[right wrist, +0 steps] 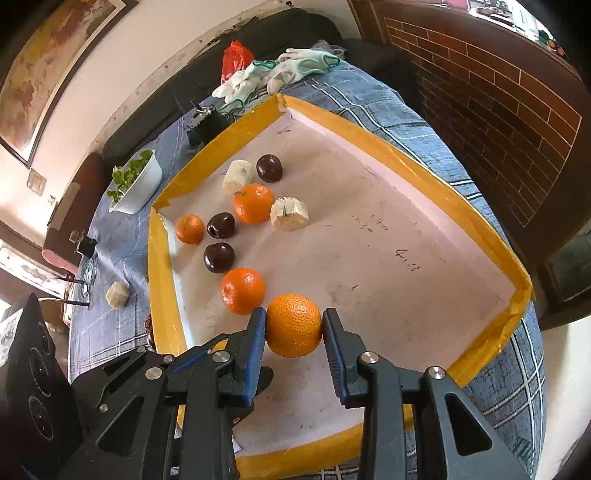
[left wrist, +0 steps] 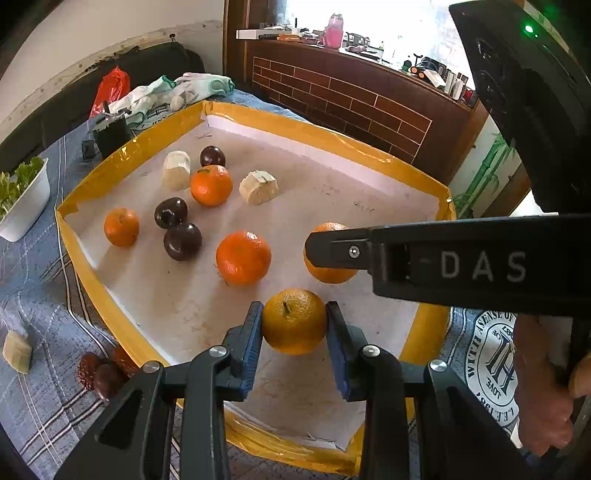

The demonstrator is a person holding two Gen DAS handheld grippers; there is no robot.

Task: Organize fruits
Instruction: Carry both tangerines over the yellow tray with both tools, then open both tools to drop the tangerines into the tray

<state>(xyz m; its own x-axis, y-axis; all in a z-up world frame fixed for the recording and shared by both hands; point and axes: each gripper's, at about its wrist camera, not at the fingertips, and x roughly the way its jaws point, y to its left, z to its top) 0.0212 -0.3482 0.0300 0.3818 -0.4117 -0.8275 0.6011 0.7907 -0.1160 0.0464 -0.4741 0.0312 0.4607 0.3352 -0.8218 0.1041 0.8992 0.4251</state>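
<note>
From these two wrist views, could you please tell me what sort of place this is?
Most likely a lived-in home room, not a lab: a plaid cloth covers the table, a dark sofa lines the wall, a framed picture hangs there, and a brick-patterned counter holds household clutter.

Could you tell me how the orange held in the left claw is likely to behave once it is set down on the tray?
The orange is round, so it will probably roll on the flat tray. Its pebbled peel likely grips the left claw pads well. It looks firm, not fragile.
</note>
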